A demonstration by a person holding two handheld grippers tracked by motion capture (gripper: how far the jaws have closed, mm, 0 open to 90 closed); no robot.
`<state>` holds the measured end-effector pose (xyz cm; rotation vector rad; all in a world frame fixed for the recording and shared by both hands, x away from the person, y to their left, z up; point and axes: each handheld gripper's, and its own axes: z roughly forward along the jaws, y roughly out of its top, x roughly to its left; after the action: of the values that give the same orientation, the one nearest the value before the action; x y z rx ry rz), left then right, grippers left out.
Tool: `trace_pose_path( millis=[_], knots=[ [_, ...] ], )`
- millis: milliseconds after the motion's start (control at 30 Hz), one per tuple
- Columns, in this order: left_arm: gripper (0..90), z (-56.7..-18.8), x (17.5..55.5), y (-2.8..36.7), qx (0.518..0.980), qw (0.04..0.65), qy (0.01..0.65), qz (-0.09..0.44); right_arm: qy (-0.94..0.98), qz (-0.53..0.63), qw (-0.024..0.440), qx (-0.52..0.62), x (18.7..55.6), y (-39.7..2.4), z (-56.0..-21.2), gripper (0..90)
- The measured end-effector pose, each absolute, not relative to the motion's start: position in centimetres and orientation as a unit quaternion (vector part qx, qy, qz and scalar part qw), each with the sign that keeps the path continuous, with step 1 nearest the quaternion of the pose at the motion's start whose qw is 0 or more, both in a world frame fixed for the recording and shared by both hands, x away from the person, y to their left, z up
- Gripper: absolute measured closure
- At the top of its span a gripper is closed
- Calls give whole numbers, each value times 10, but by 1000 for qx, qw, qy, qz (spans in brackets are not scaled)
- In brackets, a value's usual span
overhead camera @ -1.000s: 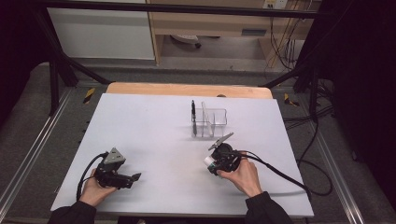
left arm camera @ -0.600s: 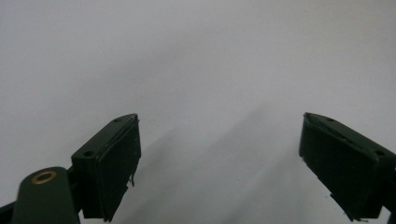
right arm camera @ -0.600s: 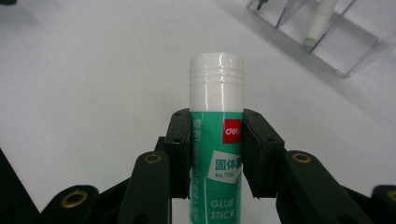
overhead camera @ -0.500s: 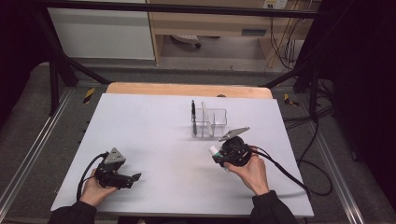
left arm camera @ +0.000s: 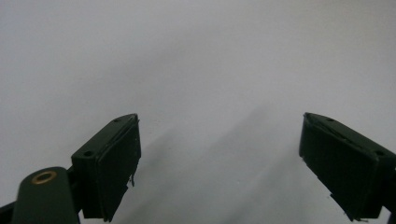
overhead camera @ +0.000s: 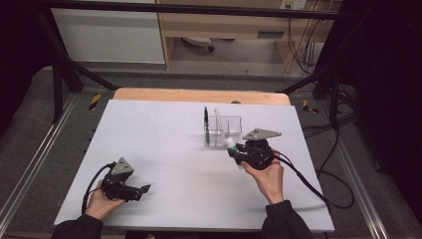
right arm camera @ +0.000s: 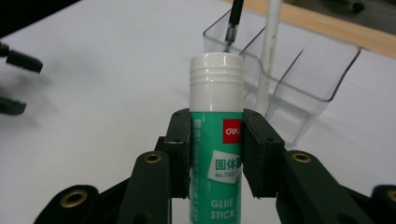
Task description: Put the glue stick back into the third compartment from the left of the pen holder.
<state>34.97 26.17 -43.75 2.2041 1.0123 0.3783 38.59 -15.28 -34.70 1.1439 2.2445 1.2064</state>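
Note:
My right gripper (right arm camera: 217, 154) is shut on a green glue stick (right arm camera: 217, 140) with a white cap, held upright between the pads. In the high view the right gripper (overhead camera: 238, 152) hangs just in front of a clear plastic organiser (overhead camera: 225, 128), with the glue stick (overhead camera: 231, 145) pointing toward it. The organiser (right arm camera: 299, 79) holds a black pen (right arm camera: 232, 23) and a white pen (right arm camera: 270, 51) in separate compartments. My left gripper (overhead camera: 140, 190) rests at the near left of the white table, jaws open and nothing between its pads (left arm camera: 114, 163).
The white tabletop (overhead camera: 164, 144) spreads wide between the two hands. A wooden strip (overhead camera: 199, 94) runs along its far edge. Cables (overhead camera: 308, 179) trail off the right side. The left gripper's jaws (right arm camera: 18, 84) appear far off at the left of the right gripper view.
My right hand has risen and moved right and away, carrying the glue stick closer to the organiser. The left hand has stayed put.

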Motion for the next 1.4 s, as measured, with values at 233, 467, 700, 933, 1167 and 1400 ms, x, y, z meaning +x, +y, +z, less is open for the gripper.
trace_pose_path(
  millis=[233, 467, 700, 933, 1167, 1400],
  knots=[
    [125, -438, 350, 262, 846, 336, 388, 145, 754, 469, 189, 419, 398, -159, -340, 662],
    [125, -438, 350, 262, 845, 336, 389, 145, 724, 498, 215, 426, 409, -162, -334, 662],
    [125, -439, 350, 262, 846, 336, 389, 144, 704, 516, 232, 430, 421, -162, -331, 662],
    [125, -439, 351, 262, 846, 336, 389, 144, 682, 529, 259, 434, 434, -161, -329, 662],
    [125, -439, 351, 263, 845, 336, 390, 144, 669, 531, 274, 442, 449, -161, -327, 662],
    [125, -439, 351, 263, 845, 336, 390, 143, 663, 537, 278, 441, 466, -160, -332, 662]
  ],
)
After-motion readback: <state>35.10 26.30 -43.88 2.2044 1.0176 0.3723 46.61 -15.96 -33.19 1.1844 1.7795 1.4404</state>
